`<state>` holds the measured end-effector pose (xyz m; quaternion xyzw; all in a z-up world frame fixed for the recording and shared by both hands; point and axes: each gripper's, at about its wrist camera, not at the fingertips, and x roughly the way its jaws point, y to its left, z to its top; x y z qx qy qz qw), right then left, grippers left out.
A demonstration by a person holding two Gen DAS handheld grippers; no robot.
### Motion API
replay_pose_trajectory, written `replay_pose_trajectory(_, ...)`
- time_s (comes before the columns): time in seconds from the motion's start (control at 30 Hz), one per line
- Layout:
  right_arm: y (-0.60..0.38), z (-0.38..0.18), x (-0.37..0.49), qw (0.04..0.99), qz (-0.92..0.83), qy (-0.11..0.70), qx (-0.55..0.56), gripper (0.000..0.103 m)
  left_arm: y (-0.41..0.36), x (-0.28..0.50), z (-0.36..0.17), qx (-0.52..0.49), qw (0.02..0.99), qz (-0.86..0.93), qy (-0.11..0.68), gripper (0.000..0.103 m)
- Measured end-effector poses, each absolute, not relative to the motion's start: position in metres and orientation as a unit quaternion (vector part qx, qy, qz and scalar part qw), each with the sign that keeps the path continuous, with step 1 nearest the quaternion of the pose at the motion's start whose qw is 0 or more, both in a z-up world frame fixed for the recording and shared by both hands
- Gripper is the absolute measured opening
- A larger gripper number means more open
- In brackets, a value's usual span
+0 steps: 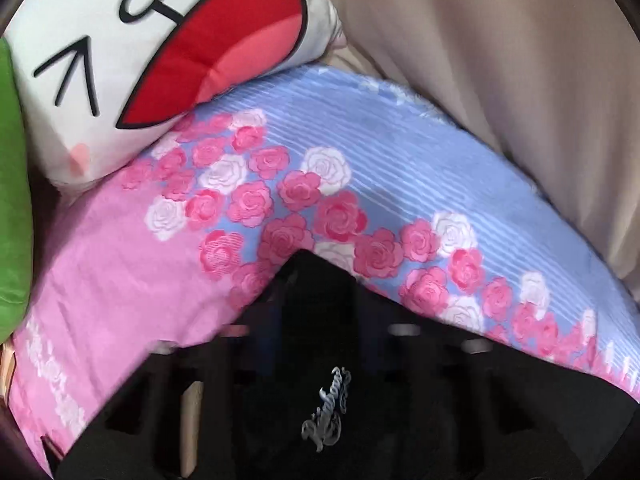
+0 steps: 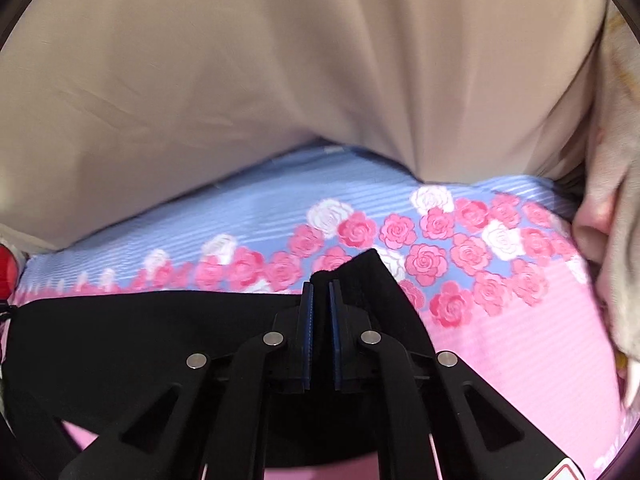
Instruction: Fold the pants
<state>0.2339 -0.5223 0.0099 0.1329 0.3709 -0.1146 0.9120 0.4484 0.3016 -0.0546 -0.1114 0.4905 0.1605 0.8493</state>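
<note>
Here right tool (image 2: 320, 284) pinches black pants (image 2: 140, 328) edge; left tool (image 1: 320, 344) closed, pants draped over, on rose bedsheet (image 1: 360, 184).

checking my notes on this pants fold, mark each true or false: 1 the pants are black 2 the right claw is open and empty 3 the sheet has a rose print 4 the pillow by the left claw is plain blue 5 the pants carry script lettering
1. True: the pants are black.
2. False: the right claw is shut on a raised fold of the pants.
3. True: the sheet shows pink and white roses between a blue band and a pink one.
4. False: the pillow is white with a black-lined cartoon face and a red mouth.
5. True: silver script lettering shows on the pants in the left wrist view.
</note>
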Motion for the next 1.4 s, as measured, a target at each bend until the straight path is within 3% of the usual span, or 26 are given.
replay_pose_trajectory(0.33, -0.486, 0.077, 0.106, 0.947, -0.079, 0.293, 0.102, 0.003, 0.294, 0.292, 0.031, -0.102, 0.904, 0.107, 0.401, 0.022)
replay_pose_trajectory(0.63, -0.508, 0.028, -0.023, 0.918, -0.156, 0.343, 0.128, 0.000, 0.304, 0.183, -0.001, -0.087, 0.879, 0.135, 0.449, 0.027)
replay_pose_trajectory(0.67, -0.509, 0.022, -0.030, 0.912, -0.169, 0.351, 0.133, 0.000, 0.300, 0.174, -0.004, -0.070, 0.876, 0.166, 0.447, 0.031)
replay_pose_trajectory(0.73, -0.503, 0.017, -0.045, 0.907, -0.171, 0.356, 0.143, 0.007, 0.292, 0.152, -0.002, -0.080, 0.879, 0.190, 0.431, 0.062)
replay_pose_trajectory(0.77, -0.498, 0.015, -0.049, 0.906, -0.174, 0.358, 0.142, 0.010, 0.288, 0.143, 0.000, -0.100, 0.883, 0.177, 0.423, 0.089)
replay_pose_trajectory(0.8, -0.490, 0.013, -0.049, 0.904, -0.169, 0.365, 0.141, 0.017, 0.282, 0.136, 0.000, -0.117, 0.887, 0.162, 0.417, 0.098)
replay_pose_trajectory(0.9, -0.469, 0.008, -0.044, 0.911, -0.138, 0.359, 0.150, 0.052, 0.258, 0.139, -0.011, -0.154, 0.880, 0.112, 0.435, 0.098)
replay_pose_trajectory(0.93, -0.462, 0.008, -0.039, 0.913, -0.127, 0.357, 0.152, 0.056, 0.252, 0.144, -0.018, -0.172, 0.875, 0.091, 0.444, 0.098)
replay_pose_trajectory(1.07, -0.439, 0.001, -0.002, 0.913, -0.084, 0.369, 0.156, 0.067, 0.236, 0.182, -0.047, -0.231, 0.844, 0.048, 0.481, 0.098)
replay_pose_trajectory(1.27, -0.464, -0.026, 0.037, 0.886, -0.122, 0.398, 0.205, 0.071, 0.248, 0.208, -0.070, -0.308, 0.818, 0.058, 0.482, 0.097)
replay_pose_trajectory(1.3, -0.473, -0.036, 0.044, 0.877, -0.132, 0.404, 0.223, 0.070, 0.251, 0.210, -0.066, -0.306, 0.826, 0.066, 0.469, 0.093)
replay_pose_trajectory(1.33, -0.476, -0.041, 0.048, 0.874, -0.132, 0.405, 0.233, 0.052, 0.252, 0.213, -0.064, -0.301, 0.831, 0.070, 0.462, 0.086)
replay_pose_trajectory(1.4, -0.477, -0.038, 0.054, 0.880, -0.118, 0.394, 0.236, 0.007, 0.258, 0.224, -0.063, -0.299, 0.829, 0.074, 0.467, 0.038)
